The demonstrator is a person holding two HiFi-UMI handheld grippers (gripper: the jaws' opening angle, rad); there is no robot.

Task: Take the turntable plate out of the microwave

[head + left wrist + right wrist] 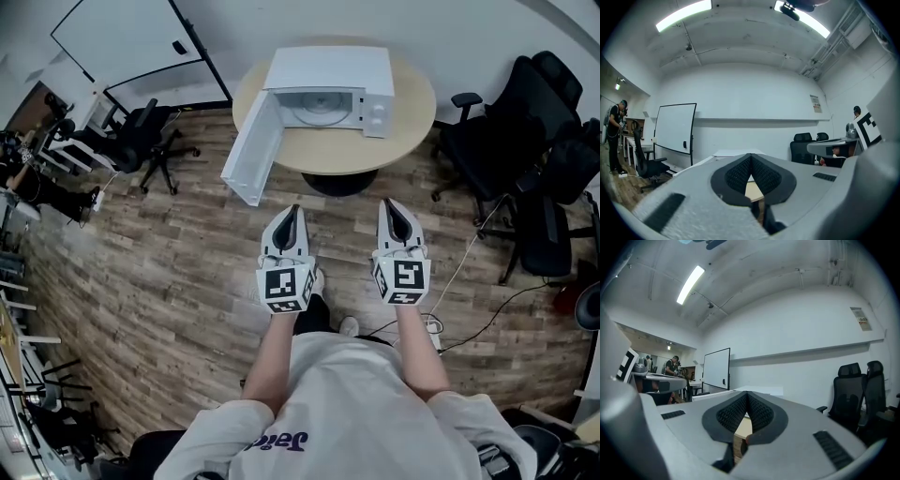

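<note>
A white microwave (330, 89) stands on a round wooden table (394, 141) at the top of the head view, its door (251, 150) swung wide open to the left. The pale round turntable plate (317, 110) lies inside the cavity. My left gripper (294, 210) and right gripper (388, 204) are held side by side over the wood floor, well short of the table, both shut with nothing between the pads. In the left gripper view the jaws (751, 157) meet tip to tip; the right gripper view shows the same (747, 397).
Black office chairs (506, 150) crowd the right side and another chair (141, 136) stands at the left. A whiteboard (127, 37) leans at the back left. Cables (469, 281) trail over the floor to the right. A person (616, 136) stands far left in the left gripper view.
</note>
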